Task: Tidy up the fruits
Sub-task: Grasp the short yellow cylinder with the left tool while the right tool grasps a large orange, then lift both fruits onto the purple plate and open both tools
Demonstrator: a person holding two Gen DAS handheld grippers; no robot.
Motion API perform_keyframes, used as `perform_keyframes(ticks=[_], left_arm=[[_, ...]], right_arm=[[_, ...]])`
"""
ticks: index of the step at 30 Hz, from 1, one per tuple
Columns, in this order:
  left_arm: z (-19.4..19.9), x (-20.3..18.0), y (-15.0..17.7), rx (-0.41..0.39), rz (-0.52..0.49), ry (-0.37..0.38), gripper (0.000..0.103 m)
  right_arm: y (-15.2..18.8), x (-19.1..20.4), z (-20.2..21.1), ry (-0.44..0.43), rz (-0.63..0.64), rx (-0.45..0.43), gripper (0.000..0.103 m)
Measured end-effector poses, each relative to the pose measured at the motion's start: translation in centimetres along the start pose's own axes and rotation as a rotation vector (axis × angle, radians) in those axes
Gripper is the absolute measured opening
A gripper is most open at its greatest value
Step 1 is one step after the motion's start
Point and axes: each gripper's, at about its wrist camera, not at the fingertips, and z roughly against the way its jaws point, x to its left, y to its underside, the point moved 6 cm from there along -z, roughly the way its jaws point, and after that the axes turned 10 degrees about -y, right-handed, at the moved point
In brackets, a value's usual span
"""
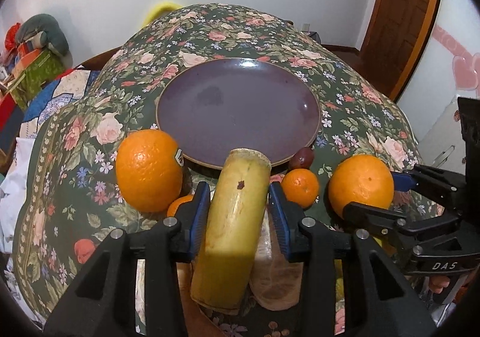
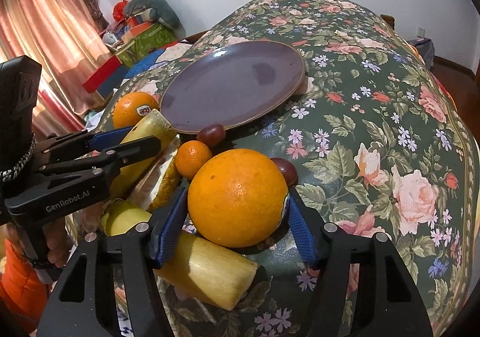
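Note:
A purple plate (image 1: 240, 103) lies bare on the floral tablecloth; it also shows in the right wrist view (image 2: 234, 85). My left gripper (image 1: 238, 211) is shut on a yellow sugarcane piece (image 1: 237, 217), its end reaching the plate's near rim. My right gripper (image 2: 237, 217) is shut on a large orange (image 2: 237, 196), seen from the left wrist (image 1: 361, 184). A stickered orange (image 1: 148, 169) sits left of the plate. A small tangerine (image 1: 300, 187) and a dark red jujube (image 1: 303, 157) lie between the grippers. Another cane piece (image 2: 210, 271) lies under the right gripper.
A second jujube (image 2: 285, 169) sits behind the held orange. A peeled strip of cane (image 2: 168, 184) lies between the grippers. Another small tangerine (image 1: 177, 205) peeks out beside the left finger. Boxes and cushions (image 2: 144, 28) are piled beyond the table's left edge.

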Motion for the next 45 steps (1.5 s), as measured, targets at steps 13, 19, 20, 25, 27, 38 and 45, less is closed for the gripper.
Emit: perform_keyframes(ticks=[13, 19, 20, 25, 27, 38, 45], left_arm=[[4.0, 1.2, -0.3, -0.052, 0.06, 0.011, 0.038], [6.8, 1.6, -0.4, -0.095, 0.076, 0.005, 0.037], [7.2, 1.6, -0.4, -0.105, 0.079, -0.002, 0.037], [8.5, 2.0, -1.0, -0.134, 0.109, 0.021, 0.036], [8.6, 2.1, -1.3, -0.143, 0.122, 0.025, 0.036], [7.0, 1.9, -3.9, -0.165, 0.157, 0.061, 0.036], [4.9, 1.9, -5.4, -0.161, 0.176, 0.073, 0.036]], right_arm=[[-1.2, 0.1, 2.6, 0.035, 0.0, -0.074, 0.06], [-2.2, 0.8, 4.4, 0.042, 0.015, -0.122, 0.06], [-2.4, 0.9, 4.6, 0.043, 0.019, -0.13, 0.06], [-3.5, 1.4, 5.4, 0.049, 0.042, -0.162, 0.06], [-3.9, 1.5, 5.6, 0.052, 0.05, -0.171, 0.06], [-6.4, 0.7, 4.3, 0.055, 0.089, -0.179, 0.06], [-7.5, -0.2, 2.2, 0.035, 0.091, -0.153, 0.06]])
